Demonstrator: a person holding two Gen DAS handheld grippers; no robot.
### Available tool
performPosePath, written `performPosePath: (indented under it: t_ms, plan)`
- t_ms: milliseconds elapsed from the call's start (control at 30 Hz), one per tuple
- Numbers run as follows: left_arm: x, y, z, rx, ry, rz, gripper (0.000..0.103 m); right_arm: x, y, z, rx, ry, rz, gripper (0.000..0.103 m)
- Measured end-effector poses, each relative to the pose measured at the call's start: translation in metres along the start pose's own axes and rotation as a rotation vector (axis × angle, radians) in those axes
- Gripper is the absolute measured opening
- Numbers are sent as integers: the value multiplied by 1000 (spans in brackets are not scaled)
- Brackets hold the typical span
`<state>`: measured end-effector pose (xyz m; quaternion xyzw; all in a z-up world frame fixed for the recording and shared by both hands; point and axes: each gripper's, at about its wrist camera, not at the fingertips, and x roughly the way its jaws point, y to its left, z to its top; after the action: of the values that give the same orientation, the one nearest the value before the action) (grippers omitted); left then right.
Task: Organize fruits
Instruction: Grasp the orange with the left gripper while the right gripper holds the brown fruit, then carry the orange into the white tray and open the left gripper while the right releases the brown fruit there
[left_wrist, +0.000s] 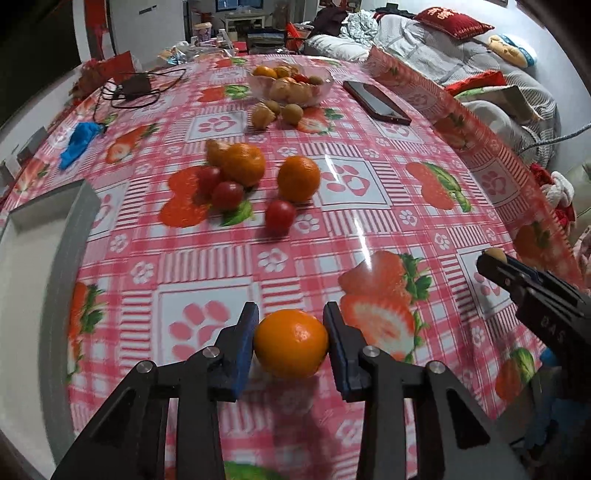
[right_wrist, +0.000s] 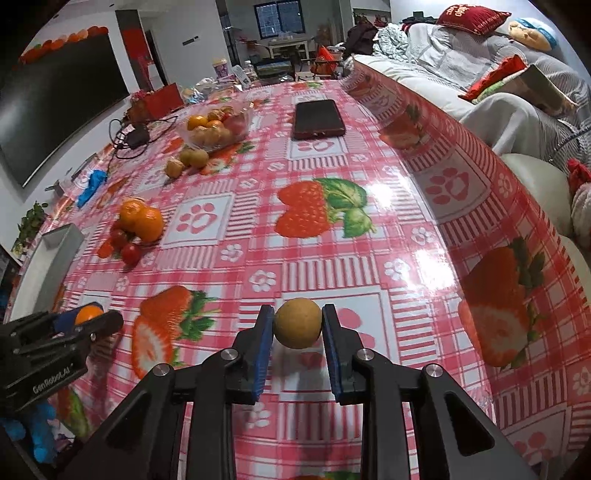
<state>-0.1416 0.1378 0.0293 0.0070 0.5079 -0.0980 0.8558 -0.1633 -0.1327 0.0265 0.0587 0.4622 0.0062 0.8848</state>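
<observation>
Left gripper (left_wrist: 291, 332) fingers clamped on orange (left_wrist: 291, 344), fruit between blue pads above table (left_wrist: 369, 236). Right gripper (right_wrist: 298, 325) fingers clenched on tan round fruit (right_wrist: 297, 323).

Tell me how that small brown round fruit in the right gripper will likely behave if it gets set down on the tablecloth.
The small brown fruit looks nearly spherical, so it would probably roll. The tablecloth looks glossy, likely giving little grip. The right gripper pinches it only at its sides, so it might slip.
</observation>
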Motion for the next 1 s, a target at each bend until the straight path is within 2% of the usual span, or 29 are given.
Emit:
performPosePath:
  t_ms: [400, 567, 800, 1000]
  plan:
    - [-61, 60, -3, -83, -83, 8, 40, -19, 60, 15, -91, -18, 68, 28]
    - [-82, 99, -3, -132, -115, 47, 40, -22, 94, 26, -121, -23, 115, 28]
    - [-107, 175, -2, -215, -160, 148, 40, -22, 158, 40, -207, -19, 187, 28]
    - [-107, 229, -5, -291, -151, 199, 40, -14, 219, 49, -293, -2, 244, 28]
